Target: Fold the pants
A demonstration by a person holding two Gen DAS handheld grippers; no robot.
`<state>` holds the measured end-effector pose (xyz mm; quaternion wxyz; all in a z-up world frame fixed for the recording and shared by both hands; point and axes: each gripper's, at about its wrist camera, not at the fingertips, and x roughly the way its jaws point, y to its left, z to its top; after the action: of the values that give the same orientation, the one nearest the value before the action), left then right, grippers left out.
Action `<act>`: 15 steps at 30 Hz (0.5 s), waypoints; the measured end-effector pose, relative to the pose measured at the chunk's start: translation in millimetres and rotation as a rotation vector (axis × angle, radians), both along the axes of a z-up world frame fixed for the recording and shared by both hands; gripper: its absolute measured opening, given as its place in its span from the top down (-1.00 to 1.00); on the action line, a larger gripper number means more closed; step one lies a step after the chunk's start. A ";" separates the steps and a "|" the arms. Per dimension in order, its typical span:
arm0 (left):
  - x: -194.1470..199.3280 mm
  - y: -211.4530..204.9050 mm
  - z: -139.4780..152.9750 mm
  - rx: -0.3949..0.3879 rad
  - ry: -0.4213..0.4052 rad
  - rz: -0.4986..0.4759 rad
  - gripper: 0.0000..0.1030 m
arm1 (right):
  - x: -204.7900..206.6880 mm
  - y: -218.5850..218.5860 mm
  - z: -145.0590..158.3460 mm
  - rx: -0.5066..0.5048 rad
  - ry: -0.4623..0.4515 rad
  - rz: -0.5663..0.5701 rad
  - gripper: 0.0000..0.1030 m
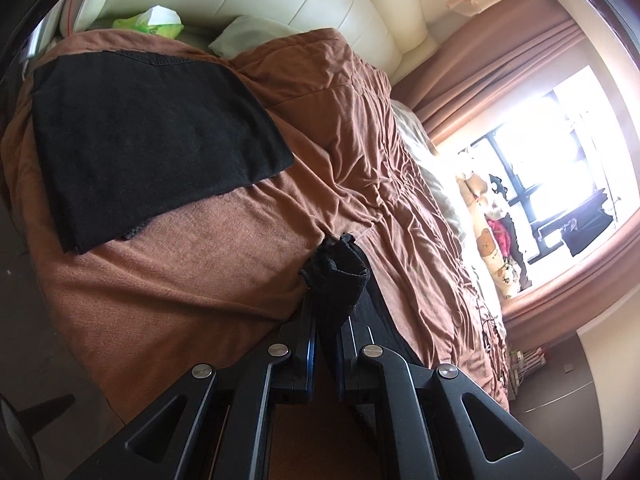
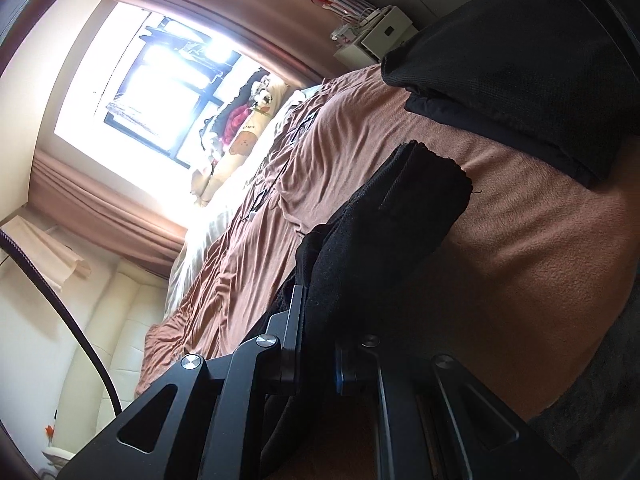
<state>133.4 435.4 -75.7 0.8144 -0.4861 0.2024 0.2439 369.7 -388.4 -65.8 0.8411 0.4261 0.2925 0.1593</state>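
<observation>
Black pants lie on a brown bedspread [image 1: 208,272]. In the left wrist view a folded black part of them [image 1: 152,136] lies flat at upper left. My left gripper [image 1: 330,280] is shut on a bunched black edge of the pants [image 1: 336,272], held just above the bedspread. In the right wrist view my right gripper [image 2: 320,280] is shut on another black part of the pants [image 2: 400,216], which drapes over and hides the fingertips. A folded black stack [image 2: 520,80] lies beyond it at upper right.
A cream padded headboard [image 1: 320,4] and a green and white pack [image 1: 152,20] are at the bed's head. Brown curtains [image 1: 500,60] frame a bright window [image 2: 140,80]. Plush toys [image 1: 492,216] lie along the far bed edge. A white shelf unit [image 2: 376,36] stands past the bed.
</observation>
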 end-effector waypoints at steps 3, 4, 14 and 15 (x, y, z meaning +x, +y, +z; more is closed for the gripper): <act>-11.5 -0.6 -8.0 -0.018 -0.005 0.007 0.85 | -3.2 -2.3 -1.4 0.001 0.009 0.001 0.85; -14.5 -0.1 -12.6 -0.026 -0.003 0.012 0.85 | -3.7 -3.5 -1.2 0.000 0.012 0.003 0.85; -20.0 -4.7 -60.3 -0.112 0.217 0.017 0.61 | 5.6 -1.6 -18.3 -0.105 0.198 -0.009 0.35; -22.4 -4.9 -59.6 -0.111 0.220 0.019 0.46 | 3.6 -2.9 -17.2 -0.113 0.201 -0.008 0.17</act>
<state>111.0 430.5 -135.3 0.7567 -0.5026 0.2992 0.2920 373.3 -391.3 -83.0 0.8308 0.3932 0.3821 0.0958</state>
